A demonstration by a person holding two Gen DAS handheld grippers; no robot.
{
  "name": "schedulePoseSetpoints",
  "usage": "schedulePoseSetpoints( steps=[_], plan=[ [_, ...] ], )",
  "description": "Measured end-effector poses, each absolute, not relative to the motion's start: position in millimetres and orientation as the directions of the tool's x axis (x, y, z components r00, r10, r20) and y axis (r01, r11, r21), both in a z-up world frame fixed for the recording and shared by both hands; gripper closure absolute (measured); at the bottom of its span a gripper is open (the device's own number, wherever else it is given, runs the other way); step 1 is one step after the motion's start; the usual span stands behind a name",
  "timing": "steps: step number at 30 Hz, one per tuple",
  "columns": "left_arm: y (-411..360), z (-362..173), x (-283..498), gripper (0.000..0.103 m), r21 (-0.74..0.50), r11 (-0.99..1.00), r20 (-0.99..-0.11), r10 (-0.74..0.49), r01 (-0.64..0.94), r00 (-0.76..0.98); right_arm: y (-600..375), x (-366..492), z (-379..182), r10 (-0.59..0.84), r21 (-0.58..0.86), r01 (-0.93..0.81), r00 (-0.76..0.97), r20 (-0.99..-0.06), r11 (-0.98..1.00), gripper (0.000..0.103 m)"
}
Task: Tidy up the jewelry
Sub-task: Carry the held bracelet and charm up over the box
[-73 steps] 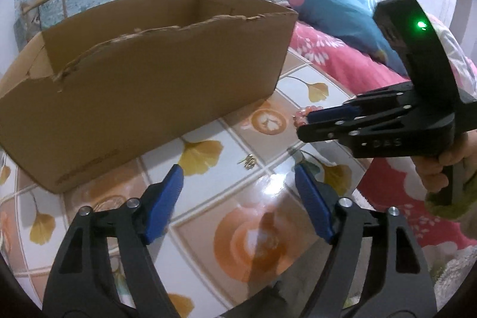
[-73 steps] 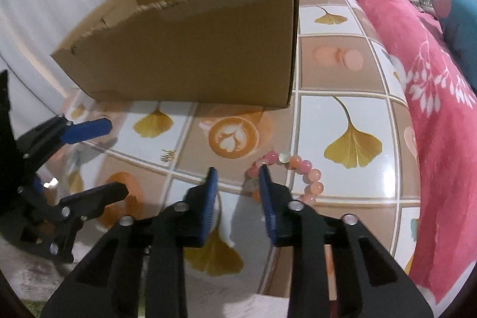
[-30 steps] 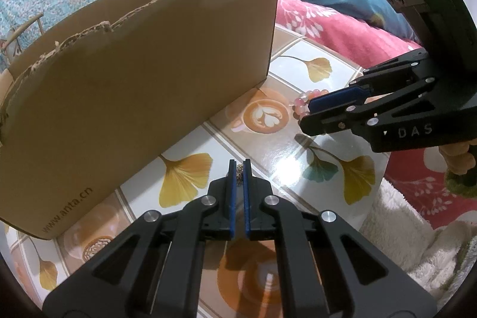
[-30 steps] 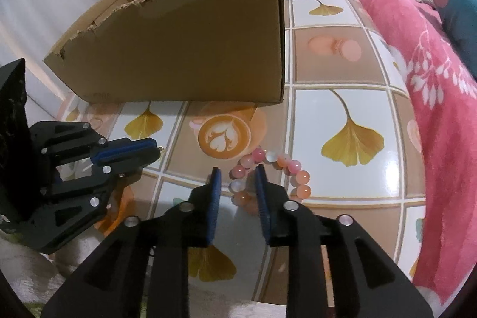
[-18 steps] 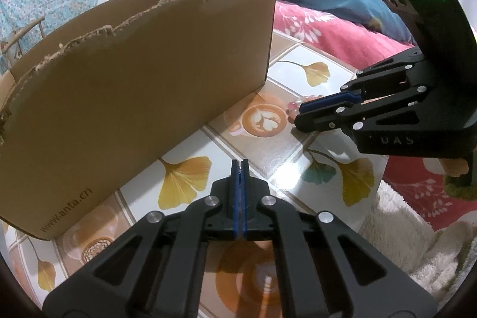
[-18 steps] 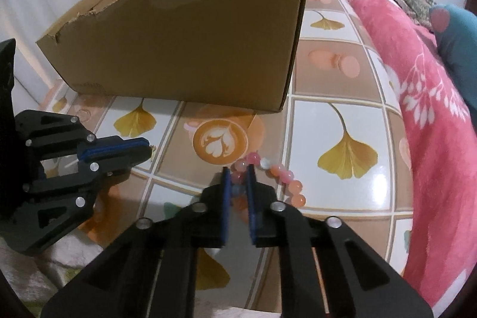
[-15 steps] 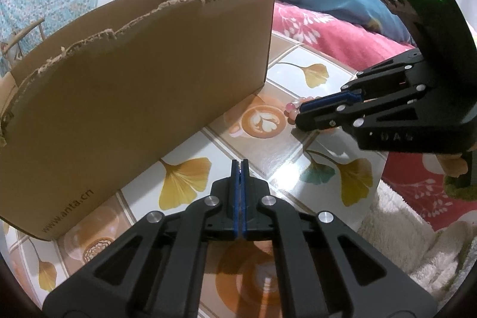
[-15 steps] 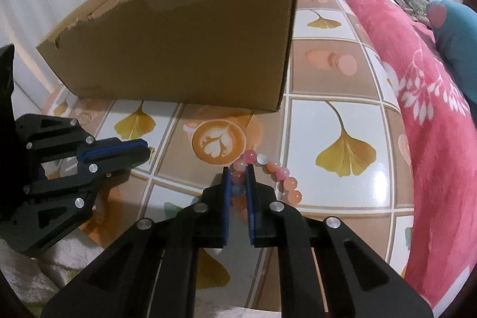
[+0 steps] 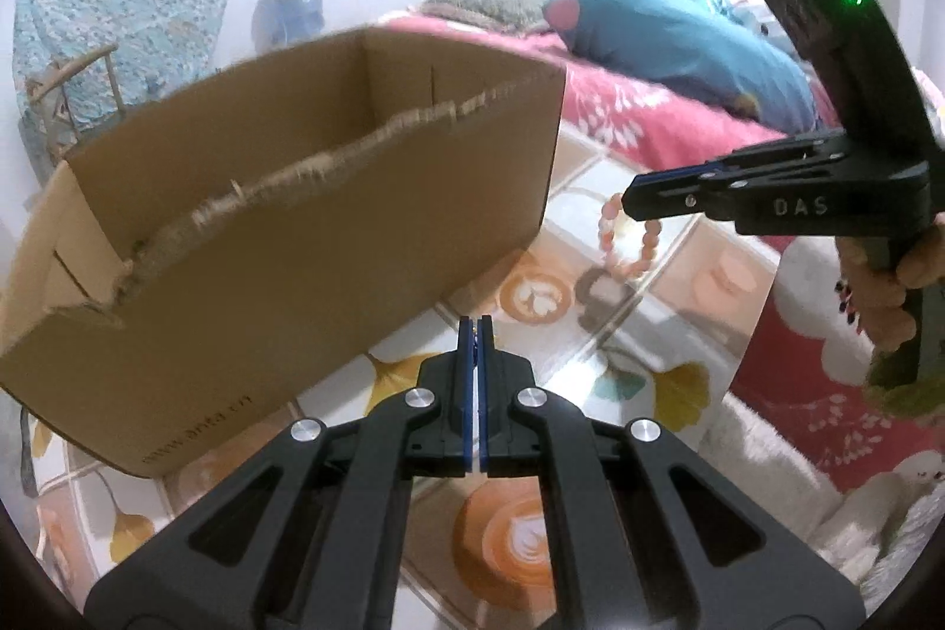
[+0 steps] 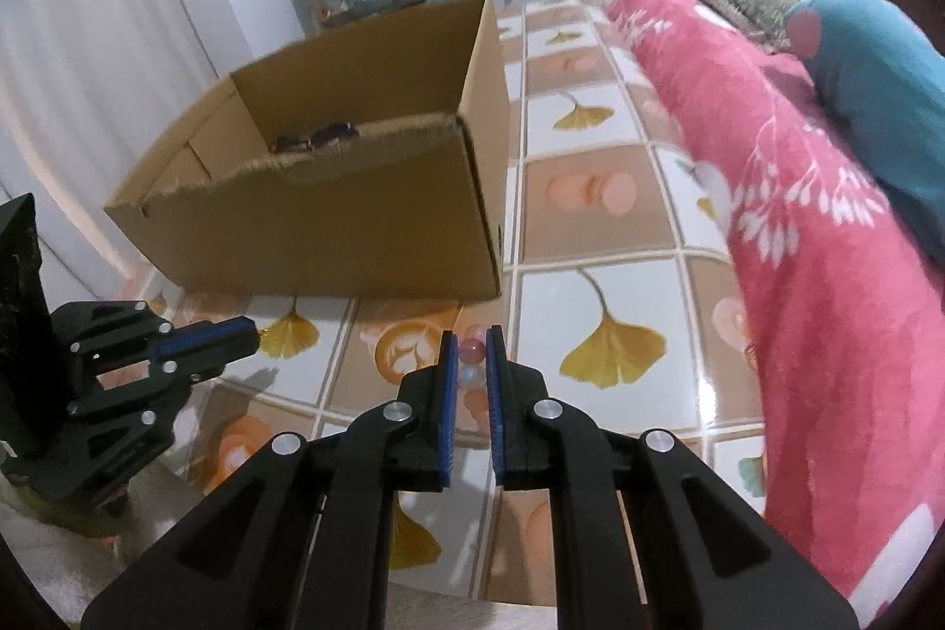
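The tiled desk (image 10: 614,228), patterned with yellow ginkgo leaves and latte-art cups, runs alongside a bed covered by a pink floral blanket (image 10: 827,276), on which a blue pillow (image 9: 667,39) lies. On the desk stands a cardboard box (image 9: 283,228), open at the top with a torn, ragged front edge; through that opening the right wrist view shows a small dark item (image 10: 319,135) on the box floor, too indistinct to name. The right tool (image 10: 471,364), held by a hand (image 9: 886,287) at the right edge of the left wrist view, has just been closing and now pinches a bracelet of pink and pale beads (image 9: 629,237) between its blue pads; the loop hangs from the tips, lifted off the tiles, to the right of the box's near corner, with its shadow on the desk below. The left tool (image 9: 476,335) sits lower and nearer the box's front wall, its blue pads pressed together; whether anything is caught between them cannot be made out.
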State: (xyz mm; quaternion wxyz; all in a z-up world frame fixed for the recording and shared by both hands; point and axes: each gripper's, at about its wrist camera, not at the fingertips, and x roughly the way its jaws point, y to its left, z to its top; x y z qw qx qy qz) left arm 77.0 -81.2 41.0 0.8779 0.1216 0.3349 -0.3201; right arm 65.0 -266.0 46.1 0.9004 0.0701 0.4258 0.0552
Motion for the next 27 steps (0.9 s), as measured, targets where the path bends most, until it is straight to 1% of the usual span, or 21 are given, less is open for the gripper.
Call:
schedulePoseSetpoints(
  steps=[5,11,15,18,21,23,24,27],
  plan=[
    [-81.1,64.8,67.9,0.103,0.058,0.772,-0.609,-0.475,0.632,0.636,-269.9,59.9,69.7,0.158,0.171,-0.050,0.684,-0.713,0.984,0.094],
    [-72.3,96.8,64.2,0.103,0.044,0.783,-0.532,-0.507,0.620,0.678,-267.2,54.3,113.9,0.172,0.153,-0.096,0.758,-0.629,0.984,0.094],
    [-62.3,122.1,69.3,0.103,0.040,0.795,-0.478,-0.517,0.606,0.710,-257.7,56.6,145.2,0.178,0.090,-0.155,0.808,-0.562,0.984,0.094],
    [-57.9,136.5,80.2,0.103,0.022,0.800,-0.457,-0.525,0.599,0.718,-252.4,68.0,165.0,0.227,0.081,-0.217,0.823,-0.521,0.973,0.094],
    [-56.9,141.0,103.9,0.103,-0.024,0.797,-0.482,-0.538,0.603,0.692,-248.7,89.0,178.0,0.297,0.103,-0.285,0.812,-0.502,0.953,0.093],
    [-57.2,135.6,130.1,0.103,-0.080,0.796,-0.538,-0.542,0.600,0.646,-247.7,106.1,178.5,0.345,0.133,-0.324,0.786,-0.513,0.937,0.093],
    [-58.0,130.9,140.8,0.103,-0.103,0.793,-0.568,-0.543,0.601,0.619,-247.3,118.6,175.9,0.372,0.159,-0.342,0.763,-0.529,0.926,0.093],
    [-62.1,114.4,175.0,0.103,-0.121,0.812,-0.660,-0.495,0.571,0.565,-242.8,152.6,159.3,0.439,0.232,-0.378,0.677,-0.591,0.896,0.093]
  ],
)
